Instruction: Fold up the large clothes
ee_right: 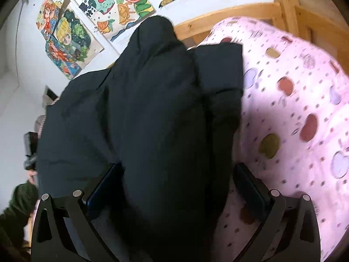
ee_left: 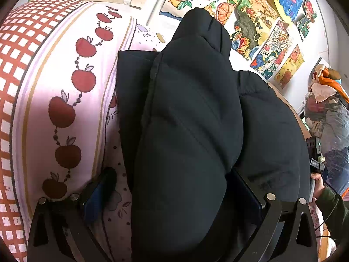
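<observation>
the black jacket (ee_left: 192, 120) lies partly folded on the bed (ee_right: 294, 113), both grippers (ee_left: 174, 196) (ee_right: 176, 187) have spread fingers around a raised fold, final folding seems left.

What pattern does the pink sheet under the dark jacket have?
Small dots and apple shapes in red, olive and lilac on the pink sheet; clearest in the right wrist view.

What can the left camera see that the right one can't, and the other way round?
Only the left camera shows the red checked quilt with its row of apples, and a heap of bags at the far right. Only the right camera shows the wooden bed frame and the wide spotted pink sheet. Both show the puffy black jacket filling the middle, with fabric lying between each gripper's fingers, and colourful drawings on the white wall.
</observation>
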A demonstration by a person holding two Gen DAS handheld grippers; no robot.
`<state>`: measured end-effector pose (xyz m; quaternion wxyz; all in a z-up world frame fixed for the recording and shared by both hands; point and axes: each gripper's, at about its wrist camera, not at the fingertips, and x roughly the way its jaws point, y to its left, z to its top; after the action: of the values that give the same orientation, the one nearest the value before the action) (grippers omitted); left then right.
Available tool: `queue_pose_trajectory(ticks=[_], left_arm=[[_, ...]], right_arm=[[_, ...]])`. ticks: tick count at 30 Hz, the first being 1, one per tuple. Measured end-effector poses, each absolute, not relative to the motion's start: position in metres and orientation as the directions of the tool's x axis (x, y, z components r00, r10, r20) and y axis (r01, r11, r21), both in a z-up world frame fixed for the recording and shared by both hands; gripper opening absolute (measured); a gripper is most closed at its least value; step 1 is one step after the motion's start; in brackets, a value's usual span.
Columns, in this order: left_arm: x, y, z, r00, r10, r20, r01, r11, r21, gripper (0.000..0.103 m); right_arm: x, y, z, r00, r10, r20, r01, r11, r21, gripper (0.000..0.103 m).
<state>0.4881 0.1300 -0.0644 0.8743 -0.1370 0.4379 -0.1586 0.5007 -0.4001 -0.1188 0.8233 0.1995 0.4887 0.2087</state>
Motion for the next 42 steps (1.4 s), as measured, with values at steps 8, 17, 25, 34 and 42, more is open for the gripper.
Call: queue_pose_trajectory(ticks=[8, 17, 25, 34, 42], left_arm=[[0.493, 0.130, -0.065, 0.546, -0.415, -0.728, 0.159, 0.904, -0.397, 0.103], [0.504, 0.131, -0.065, 0.437, -0.524, -0.731, 0.125, 0.840, -0.527, 0.087], [0.495, 0.130, -0.057, 0.453, -0.497, -0.740, 0.034, 0.839, -0.542, 0.051], [0.480, 0.107, -0.024, 0.494, -0.379, -0.782, -0.031, 0.892, -0.452, 0.029], [0.464, 0.098, 0.013, 0.505, -0.386, -0.772, -0.013, 0.891, -0.454, 0.023]], right_arm=[[0.501, -0.389, -0.125, 0.391, 0.580, -0.715, -0.101, 0.799, 0.593, 0.102], [0.497, -0.379, -0.119, 0.386, 0.555, -0.737, -0.076, 0.815, 0.574, 0.090], [0.492, -0.378, -0.104, 0.399, 0.561, -0.725, -0.091, 0.811, 0.578, 0.056], [0.478, -0.373, -0.068, 0.460, 0.511, -0.726, -0.121, 0.846, 0.519, 0.022], [0.473, -0.361, -0.006, 0.528, 0.459, -0.715, -0.160, 0.880, 0.447, 0.016]])
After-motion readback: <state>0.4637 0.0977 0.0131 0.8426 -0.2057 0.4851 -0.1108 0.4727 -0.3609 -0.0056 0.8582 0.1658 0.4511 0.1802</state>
